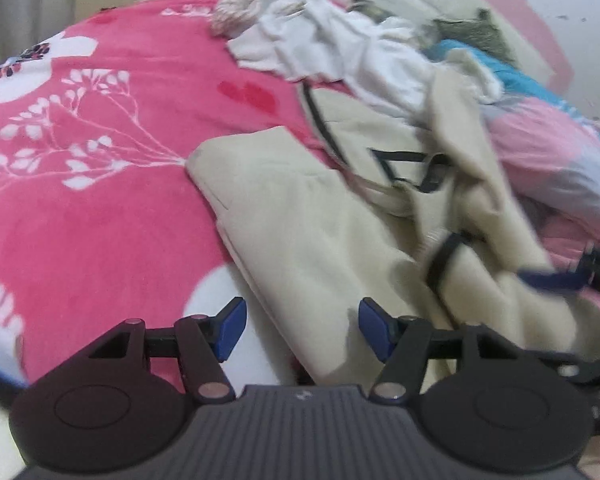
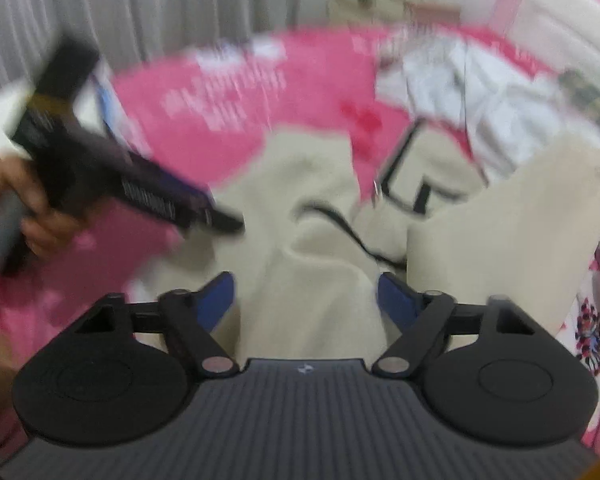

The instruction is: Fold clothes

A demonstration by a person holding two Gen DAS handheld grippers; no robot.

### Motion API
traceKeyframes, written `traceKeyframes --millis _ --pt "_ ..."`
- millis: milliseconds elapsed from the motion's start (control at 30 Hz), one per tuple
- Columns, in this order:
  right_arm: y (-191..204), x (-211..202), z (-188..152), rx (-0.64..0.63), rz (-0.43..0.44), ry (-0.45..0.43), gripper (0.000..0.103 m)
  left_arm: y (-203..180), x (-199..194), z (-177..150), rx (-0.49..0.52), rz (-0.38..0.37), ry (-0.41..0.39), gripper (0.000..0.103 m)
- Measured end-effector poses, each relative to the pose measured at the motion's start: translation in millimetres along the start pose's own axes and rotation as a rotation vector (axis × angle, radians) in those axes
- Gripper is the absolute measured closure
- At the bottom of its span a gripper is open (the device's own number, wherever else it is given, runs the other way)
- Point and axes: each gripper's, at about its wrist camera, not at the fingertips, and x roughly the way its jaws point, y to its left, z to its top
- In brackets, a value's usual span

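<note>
garment: cream garment with black trim (image 1: 300,216) lay on the pink bed cover (image 1: 100,200), centre to right of the left wrist frame; one flat, straight-edged panel at centre, the rest rumpled and bunched toward the right.
progress: partly flat at most; no neat folded stack visible. Judged that folding was left on this piece.
other clothes: white clothing pile (image 1: 320,48) in the upper centre, crumpled, unfolded; blue and pink fabric (image 1: 540,128) at the right edge, unclear what it was.
left gripper (image 1: 302,330): jaws apart, nothing between them, over the near edge of the cream panel.
right gripper (image 2: 306,300): jaws apart, empty, cream cloth below; that view was blurred.
edges: panel's left edge and upper-left corner lay clean against the cover, easy to reach.
open room: wide bare cover across the left half of the frame; right side crowded.
</note>
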Motion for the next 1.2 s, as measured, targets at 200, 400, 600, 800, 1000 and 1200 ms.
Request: traceKeyframes --millis 200,400,600,800,1000,1200 --pt "-21 -21 -14 0.209 -0.026 -0.014 0.098 -2 -3 -6 0.012 -0.015 -0.064 0.097" --pt "-66 -147 -79 0.622 -0.079 -0.282 0.099 -15 -90 -15 0.089 -0.360 -0.123 0.098" --pt "-59 -222 -176 0.815 -0.299 -0.400 0.099 -63 -167 -57 0.380 -0.737 -0.060 0.098" --pt "-65 -218 -258 0.939 -0.545 -0.241 0.099 -136 -142 -130 0.608 -0.915 0.220 0.097" --pt "-66 -214 -289 0.969 -0.587 -0.163 0.099 -170 -112 -192 0.861 -0.927 0.521 0.079" --pt "-61 -215 -292 0.859 -0.571 -0.055 0.091 -146 -118 -161 0.946 -0.805 0.505 0.065"
